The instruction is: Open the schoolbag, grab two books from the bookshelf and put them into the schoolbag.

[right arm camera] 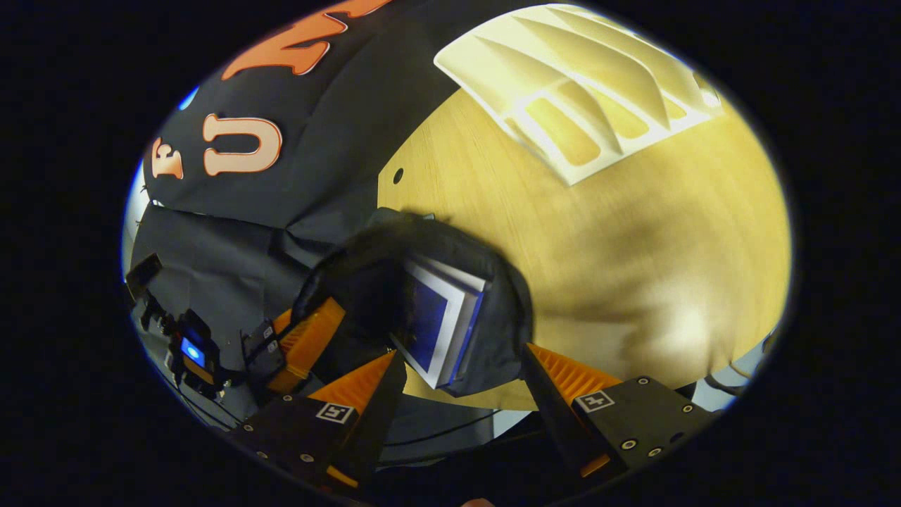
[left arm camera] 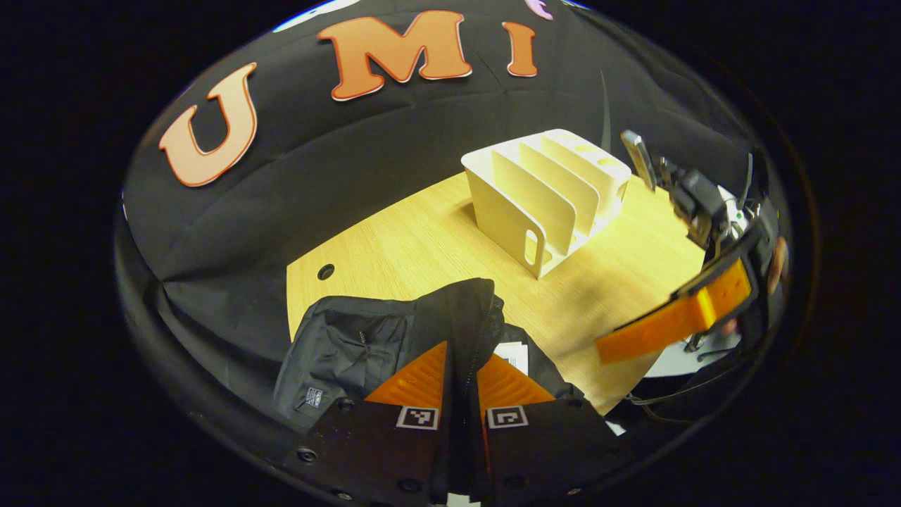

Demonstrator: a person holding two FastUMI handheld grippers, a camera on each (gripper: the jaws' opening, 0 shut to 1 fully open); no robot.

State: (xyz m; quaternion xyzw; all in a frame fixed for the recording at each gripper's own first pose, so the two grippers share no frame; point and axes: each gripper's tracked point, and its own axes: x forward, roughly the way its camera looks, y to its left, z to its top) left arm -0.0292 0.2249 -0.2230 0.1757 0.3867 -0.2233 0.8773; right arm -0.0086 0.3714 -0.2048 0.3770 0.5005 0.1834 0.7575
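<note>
A: Black fabric schoolbag (right arm camera: pixel 422 282) slouches at the wooden table (left arm camera: pixel 422 246) edge, my left gripper (left arm camera: pixel 461 377) pinching its zipper rim.

B: Right?

A: My right gripper (right arm camera: pixel 457 370) is spread. Books (right arm camera: pixel 440 327) stand inside the bag; ribbed white bookshelf (left arm camera: pixel 549 193) well behind.

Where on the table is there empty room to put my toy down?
Bare wood lies between the white slotted bookshelf and the black fabric schoolbag, and along the wooden table below the shelf in the right gripper view. It is crowded at the schoolbag, where both grippers work.
</note>
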